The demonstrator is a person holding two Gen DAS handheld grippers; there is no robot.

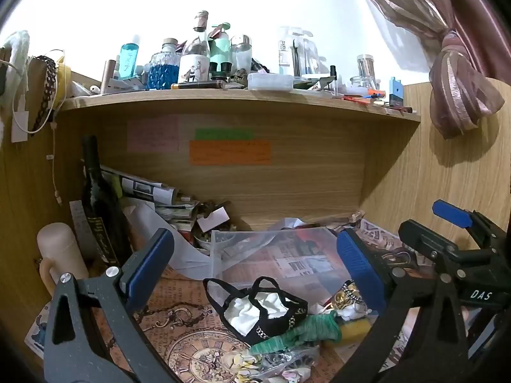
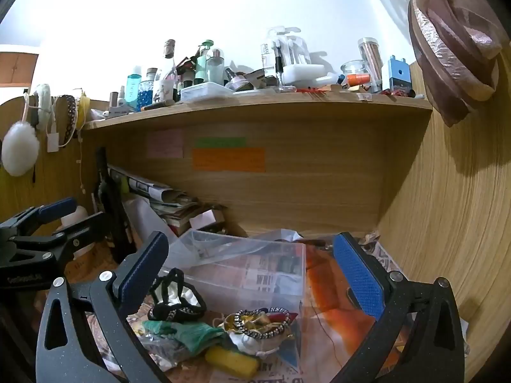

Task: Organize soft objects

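A heap of soft things lies on the printed desk cover in front of a clear plastic box (image 1: 271,255) (image 2: 242,271). It holds a black-and-white cloth pouch (image 1: 258,312) (image 2: 175,300), a green knitted cloth (image 1: 306,332) (image 2: 188,333), a yellow sponge (image 1: 354,330) (image 2: 231,360) and beaded bands (image 2: 262,322). My left gripper (image 1: 255,274) is open and empty above the pouch. My right gripper (image 2: 252,274) is open and empty above the heap; it also shows at the right of the left wrist view (image 1: 453,245).
A dark wine bottle (image 1: 99,204), a beige flask (image 1: 60,252) and stacked papers (image 1: 153,191) stand at the back left. A crowded shelf (image 1: 239,99) of bottles hangs overhead. Wooden walls close both sides; a tied curtain (image 1: 460,89) hangs on the right.
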